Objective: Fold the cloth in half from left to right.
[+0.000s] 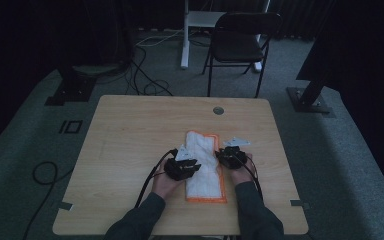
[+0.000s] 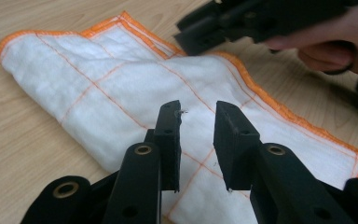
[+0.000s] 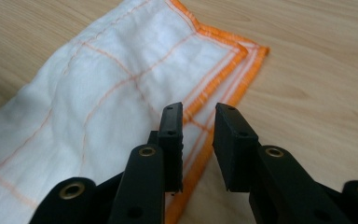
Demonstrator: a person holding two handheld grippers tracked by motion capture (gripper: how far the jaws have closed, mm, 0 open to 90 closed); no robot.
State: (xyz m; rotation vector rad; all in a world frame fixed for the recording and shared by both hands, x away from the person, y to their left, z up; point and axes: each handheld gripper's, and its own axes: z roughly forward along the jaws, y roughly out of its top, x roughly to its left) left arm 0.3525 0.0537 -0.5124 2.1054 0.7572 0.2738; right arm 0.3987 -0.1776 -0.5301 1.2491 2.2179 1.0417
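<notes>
On the table (image 1: 130,130): a white cloth (image 1: 203,167) with orange edging lies folded into a long strip, running from twelve to six o'clock, a little right of centre.
Left gripper (image 1: 184,167): at the cloth's nine o'clock edge, jaws apart with nothing between them, poised just above the white fabric (image 2: 98,88).
Right gripper (image 1: 228,156): at the three o'clock edge, jaws parted over the orange hem (image 3: 214,79), gripping nothing.
Done so far: by the look of it, the cloth is already folded lengthwise, edges roughly matched.
Left to do: probably another fold across, so each gripper must first pinch an edge.
</notes>
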